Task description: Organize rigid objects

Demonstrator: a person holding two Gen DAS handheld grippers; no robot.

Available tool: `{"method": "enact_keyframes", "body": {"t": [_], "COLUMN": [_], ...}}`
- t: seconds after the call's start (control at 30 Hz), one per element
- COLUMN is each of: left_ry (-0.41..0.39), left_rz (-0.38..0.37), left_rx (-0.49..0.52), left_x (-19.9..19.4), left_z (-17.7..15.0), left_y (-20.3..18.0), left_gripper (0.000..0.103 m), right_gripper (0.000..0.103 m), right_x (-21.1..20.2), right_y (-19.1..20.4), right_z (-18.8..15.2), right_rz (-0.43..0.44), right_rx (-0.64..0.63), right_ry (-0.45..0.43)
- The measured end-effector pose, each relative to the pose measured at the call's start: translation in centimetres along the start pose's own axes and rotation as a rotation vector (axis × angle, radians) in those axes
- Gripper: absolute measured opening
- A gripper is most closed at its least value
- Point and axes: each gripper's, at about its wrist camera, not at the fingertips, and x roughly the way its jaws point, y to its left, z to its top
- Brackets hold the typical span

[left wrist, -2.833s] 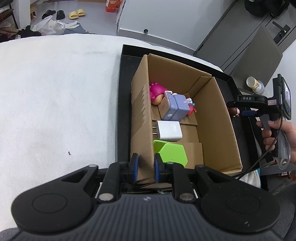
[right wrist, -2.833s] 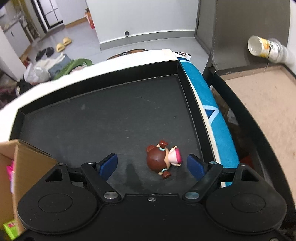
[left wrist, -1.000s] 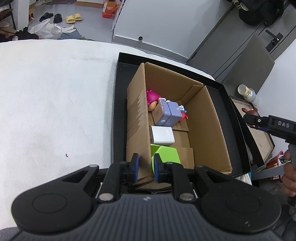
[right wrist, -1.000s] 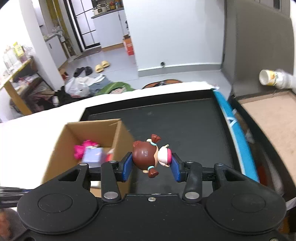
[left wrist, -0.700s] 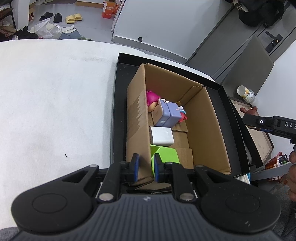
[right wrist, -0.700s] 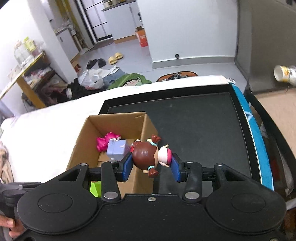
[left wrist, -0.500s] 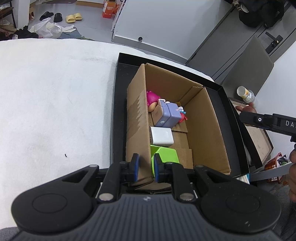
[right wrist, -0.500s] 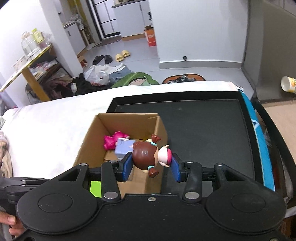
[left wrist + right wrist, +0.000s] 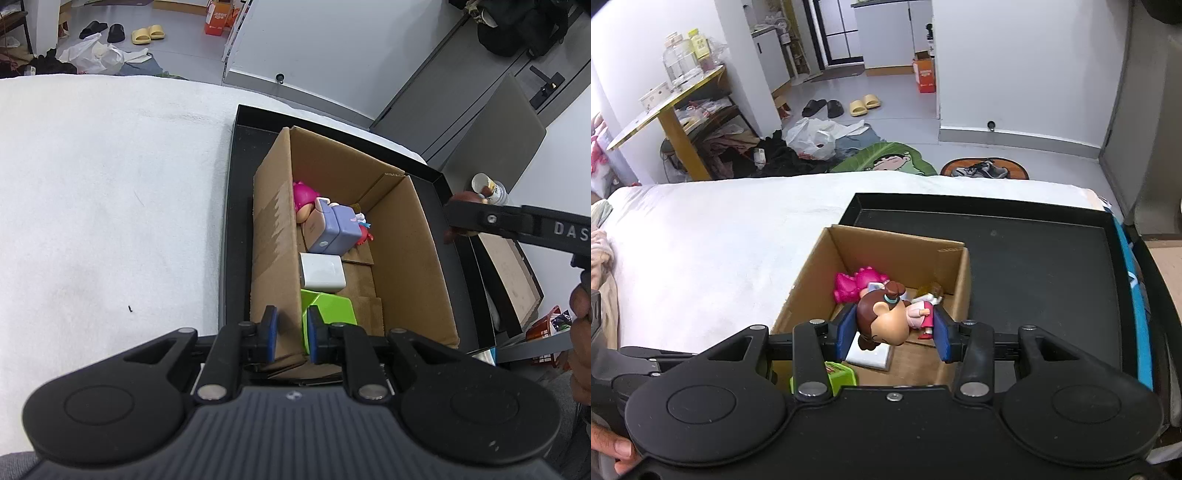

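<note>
Over box: R gripper w/ doll.

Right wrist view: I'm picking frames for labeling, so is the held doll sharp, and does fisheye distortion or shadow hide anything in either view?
Right wrist view: the doll in the right gripper is sharp; room lines bow. Left wrist view: the cardboard box wall shades the items beside it, yet the white charger stays readable; edges curve.

The only lettering that can be read is "DAS" in pale capitals on the black body of the right gripper, which appears to the right of the cardboard box in the left wrist view; any letters after it are cut off by the picture edge.
</note>
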Motion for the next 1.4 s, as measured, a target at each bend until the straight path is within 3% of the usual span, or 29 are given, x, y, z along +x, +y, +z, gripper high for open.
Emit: {"method": "enact_keyframes", "body": {"t": [0.77, 1.0, 1.4], "left_ry": [0.003, -0.009, -0.008], "left_rz": [0.006, 0.007, 0.047], "left_rx": [0.011, 0.017, 0.021], "left_x": [0.1, 0.1, 0.3], "left_z": [-0.1, 0.0, 0.2], "left_y": [-0.2, -0.4, -0.9], "left_gripper": [0.016, 0.015, 0.015], "right_gripper": [0.044, 0.047, 0.047], "right_x": [4.5, 1.6, -3.2], "right_y": [3.6, 1.4, -4.3], "right_z": [-0.9, -1.1, -3.4], "right_rz": [-0.205, -0.177, -0.183], "right_rx": [-0.197, -0.135, 0.034], "right_ry": [0.08, 0.007, -0.04]}}
